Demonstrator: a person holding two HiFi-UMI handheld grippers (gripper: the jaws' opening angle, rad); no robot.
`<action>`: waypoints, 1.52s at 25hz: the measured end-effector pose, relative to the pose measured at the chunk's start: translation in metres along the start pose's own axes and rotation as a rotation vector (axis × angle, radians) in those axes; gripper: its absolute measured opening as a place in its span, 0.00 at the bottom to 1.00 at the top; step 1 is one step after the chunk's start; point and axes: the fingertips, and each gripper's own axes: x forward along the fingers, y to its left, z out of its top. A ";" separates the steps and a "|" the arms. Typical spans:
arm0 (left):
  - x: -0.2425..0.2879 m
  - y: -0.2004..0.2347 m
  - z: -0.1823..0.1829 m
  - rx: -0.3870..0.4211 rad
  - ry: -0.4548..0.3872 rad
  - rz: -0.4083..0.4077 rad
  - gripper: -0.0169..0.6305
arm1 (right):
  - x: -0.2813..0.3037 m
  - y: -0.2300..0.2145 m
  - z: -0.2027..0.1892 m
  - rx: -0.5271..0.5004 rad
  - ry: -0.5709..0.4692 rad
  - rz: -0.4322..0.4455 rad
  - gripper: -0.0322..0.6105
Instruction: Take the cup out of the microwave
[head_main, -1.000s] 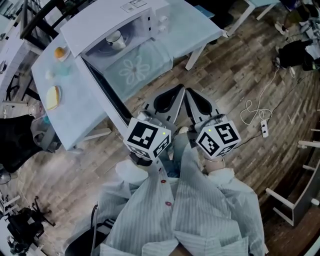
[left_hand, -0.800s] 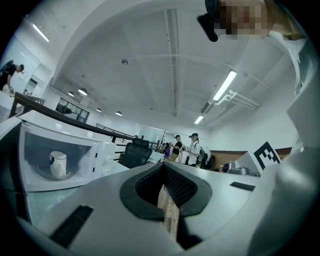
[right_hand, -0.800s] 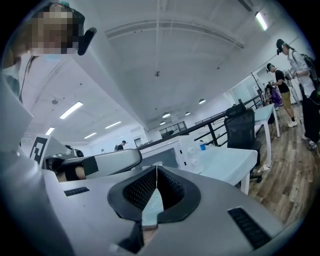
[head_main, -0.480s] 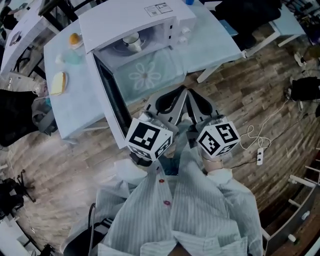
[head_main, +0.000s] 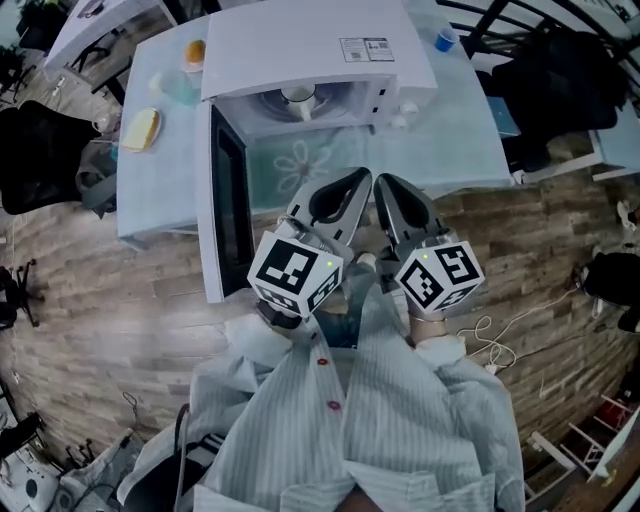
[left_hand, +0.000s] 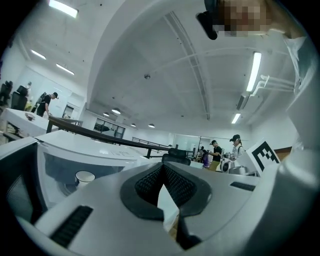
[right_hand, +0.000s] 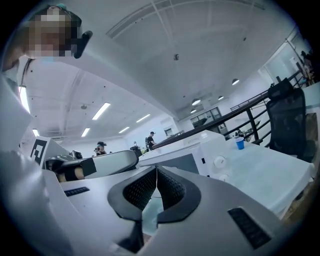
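1. The table (head_main: 455, 135) lies ahead of both grippers under a pale, smooth cloth with a faint flower print.
2. The microwave (head_main: 320, 45) is a white, boxy, hard-shelled unit standing on that table, straight ahead of the grippers and slightly left. Its mouth faces them.
3. Its door (head_main: 225, 215) is swung fully open and stands out toward the person, just left of the left gripper, so the cavity looks unobstructed.
4. The left gripper (head_main: 358, 178) and right gripper (head_main: 385, 185) sit side by side, short of the table edge and pointing at the microwave. Each has its ribbed dark pads pressed together at the tips with nothing between them.
5. The cup (head_main: 299, 97) stands upright inside the cavity on the round turntable, with its long axis vertical. It is white, smooth and glazed-looking with a dark rim, and I cannot make out a handle.
6. The cup lies ahead and to the left of both grippers, and the left gripper view shows it low at left. I judge the left gripper nearer, and its jaws must part before reaching in.
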 end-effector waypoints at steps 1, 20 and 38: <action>0.003 0.003 0.002 0.002 -0.004 0.030 0.04 | 0.004 -0.003 0.003 -0.004 0.008 0.026 0.11; 0.014 0.034 0.002 -0.007 -0.053 0.390 0.04 | 0.040 -0.018 0.010 -0.037 0.137 0.336 0.11; 0.009 0.100 0.020 -0.016 -0.075 0.462 0.04 | 0.103 0.008 0.016 -0.035 0.153 0.397 0.11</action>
